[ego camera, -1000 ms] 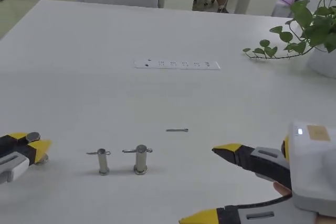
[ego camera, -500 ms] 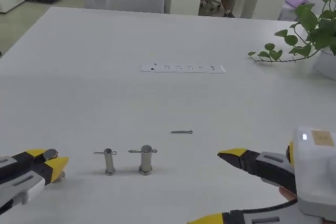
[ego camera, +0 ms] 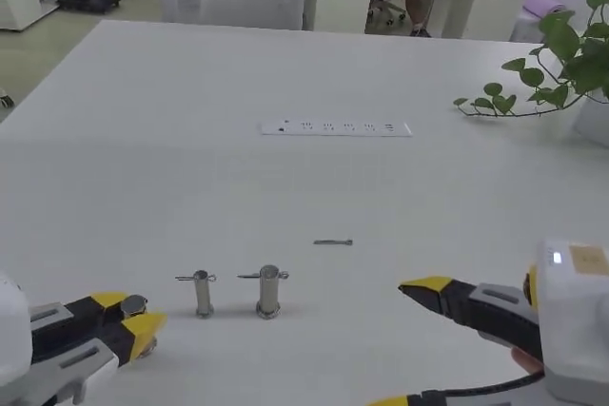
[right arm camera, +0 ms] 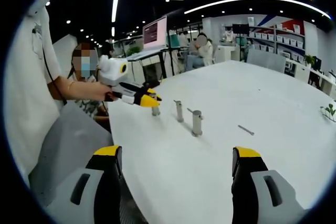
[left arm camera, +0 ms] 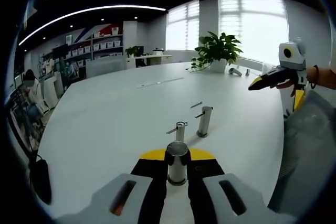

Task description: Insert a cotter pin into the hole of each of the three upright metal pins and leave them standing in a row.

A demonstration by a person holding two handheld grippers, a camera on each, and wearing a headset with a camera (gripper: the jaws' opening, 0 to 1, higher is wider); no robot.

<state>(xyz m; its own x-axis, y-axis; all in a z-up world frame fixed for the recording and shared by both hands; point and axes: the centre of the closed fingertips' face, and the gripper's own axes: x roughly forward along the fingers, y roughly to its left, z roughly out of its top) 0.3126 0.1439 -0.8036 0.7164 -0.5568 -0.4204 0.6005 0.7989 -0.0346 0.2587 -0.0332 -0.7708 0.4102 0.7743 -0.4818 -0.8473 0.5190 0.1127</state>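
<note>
- The white worktable (ego camera: 285,178) carries everything. A white power strip (ego camera: 336,127) lies far up its middle and a green leafy plant (ego camera: 561,54) stands at its far right corner.
- The right gripper (ego camera: 395,344), black with yellow tips, hovers low at the near right with its jaws spread wide and nothing between them.
- The left gripper (ego camera: 128,316), of the same make, sits at the near left with its jaws pressed narrowly onto a short upright steel pin (left arm camera: 177,162). This pin looks to stand on the table at the left end of the row, and no cotter shows in it.
- Two more upright steel pins stand just right of it, the middle one (ego camera: 203,292) and the right one (ego camera: 268,290). Each already has a thin cotter through its top.
- The last loose thin wire cotter pin (ego camera: 332,242) lies flat on the table, beyond and right of the row.
  - From the right gripper it lies ahead and to the left.
  - Its long axis runs left to right across the head view.
  - The empty right gripper is the nearer one, so I judge it should make the pickup.
</note>
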